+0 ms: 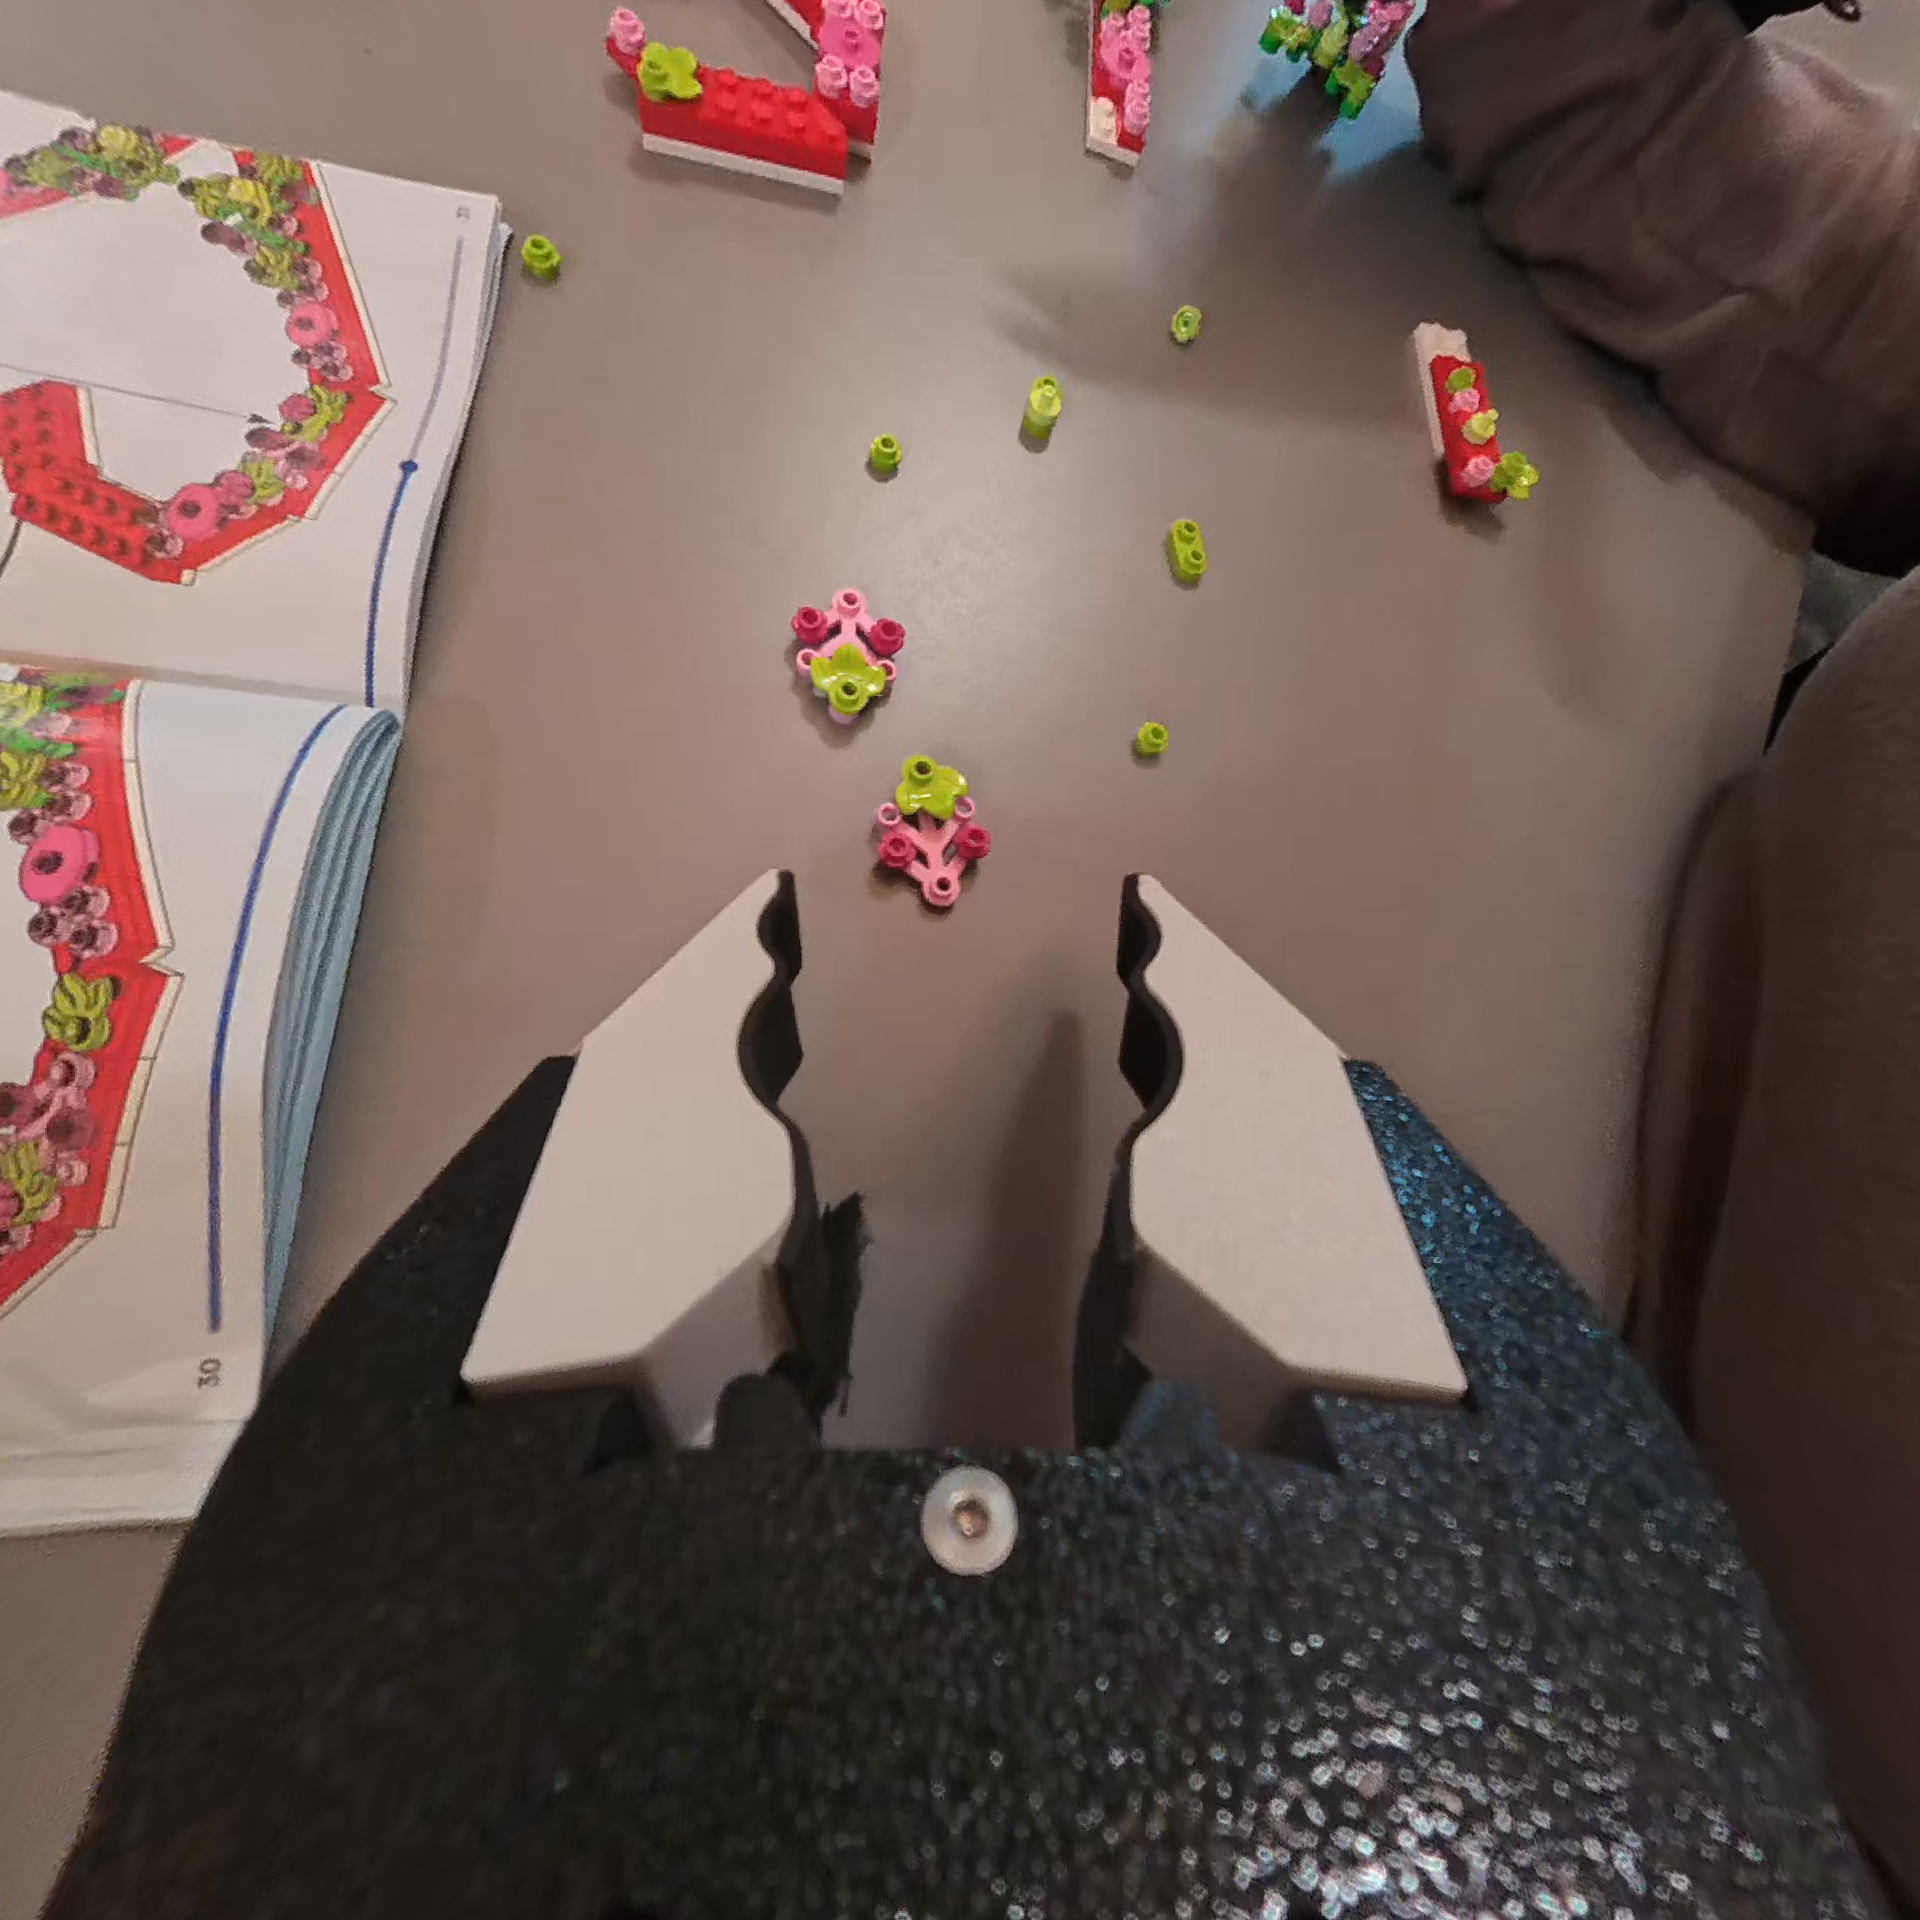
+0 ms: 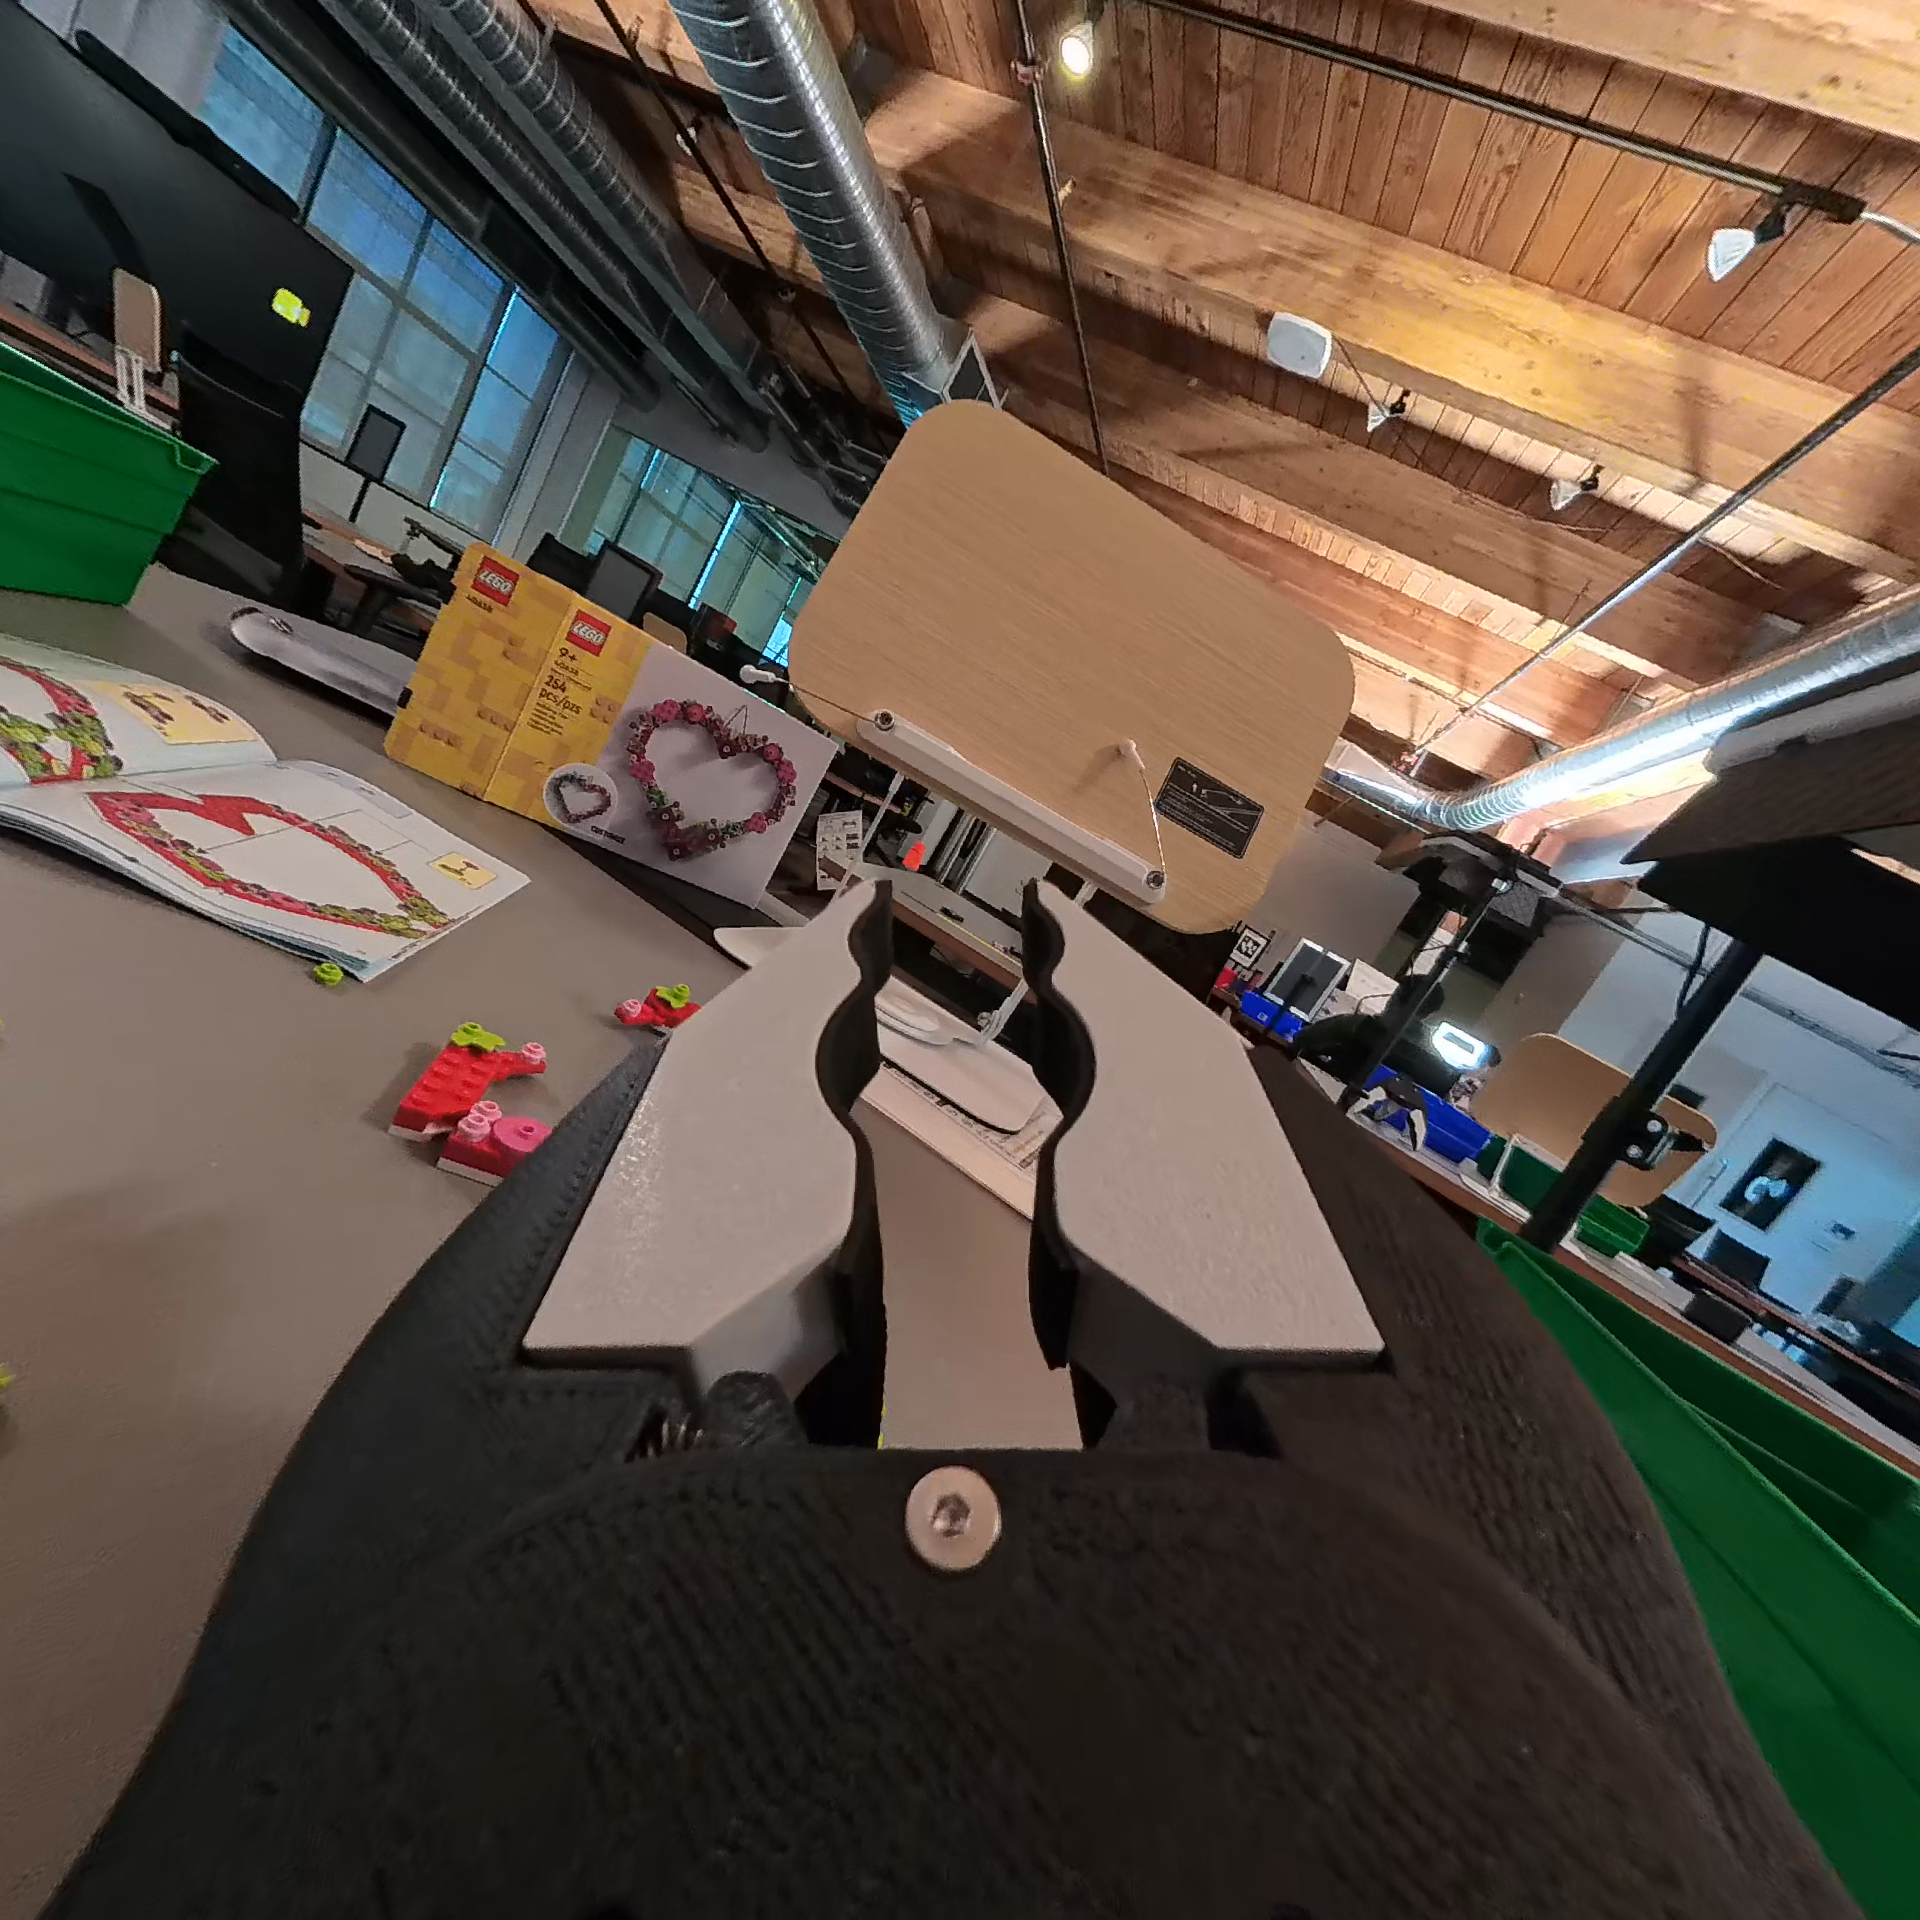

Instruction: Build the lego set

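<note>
In the left wrist view my left gripper [image 1: 961,881] is open and empty, just above the grey table. A pink flower-stem piece with a lime leaf [image 1: 932,831] lies right in front of its fingertips. A second such piece [image 1: 848,655] lies a little farther off. Several small lime studs, one of them [image 1: 1185,549], are scattered beyond. Red heart sections [image 1: 748,109] lie at the far edge, and a short red section [image 1: 1470,426] at the right. In the right wrist view my right gripper [image 2: 956,896] is open and empty, tilted up; a red section [image 2: 468,1081] lies to its left.
The open instruction booklet [image 1: 208,416] lies at the left; it also shows in the right wrist view [image 2: 260,842]. A person's sleeve [image 1: 1662,187] is at the top right. A yellow set box [image 2: 582,727], a wooden book stand [image 2: 1070,665] and green bins [image 2: 73,499] stand around.
</note>
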The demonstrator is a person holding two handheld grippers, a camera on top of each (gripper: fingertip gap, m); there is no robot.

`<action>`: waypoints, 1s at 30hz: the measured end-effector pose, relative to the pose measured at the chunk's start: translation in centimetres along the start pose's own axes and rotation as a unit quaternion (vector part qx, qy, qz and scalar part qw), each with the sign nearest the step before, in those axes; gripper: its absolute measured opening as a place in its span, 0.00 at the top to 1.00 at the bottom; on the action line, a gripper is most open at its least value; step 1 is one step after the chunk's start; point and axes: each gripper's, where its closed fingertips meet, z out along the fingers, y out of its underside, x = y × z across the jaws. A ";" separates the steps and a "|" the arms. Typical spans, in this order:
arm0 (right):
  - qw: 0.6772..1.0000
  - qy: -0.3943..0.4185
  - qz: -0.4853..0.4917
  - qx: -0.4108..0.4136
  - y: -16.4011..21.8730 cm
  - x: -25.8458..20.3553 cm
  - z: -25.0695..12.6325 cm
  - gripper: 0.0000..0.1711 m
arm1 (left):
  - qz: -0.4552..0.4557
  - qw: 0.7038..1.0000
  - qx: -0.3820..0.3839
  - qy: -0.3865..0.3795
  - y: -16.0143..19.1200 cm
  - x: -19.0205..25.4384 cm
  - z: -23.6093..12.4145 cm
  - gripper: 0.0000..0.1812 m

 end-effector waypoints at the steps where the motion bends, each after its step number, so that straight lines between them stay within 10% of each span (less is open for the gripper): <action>1: 1.000 0.000 -0.002 -0.001 0.1 0.0 0.1 0.86 | -0.003 1.000 0.008 0.001 -0.1 -0.1 0.0 0.67; 11: 0.999 0.024 -0.043 0.000 -0.2 0.5 -0.1 0.89 | 0.046 0.990 0.095 0.088 -3.1 2.0 -0.1 0.64; 21: 0.999 0.016 -0.042 -0.003 0.0 0.2 0.1 0.90 | 0.102 0.947 0.301 0.046 -7.4 1.1 -4.1 0.68; 30: 0.999 0.009 -0.030 -0.001 0.1 0.1 0.1 0.90 | 0.104 0.941 0.320 -0.041 -7.3 -1.5 -4.9 0.71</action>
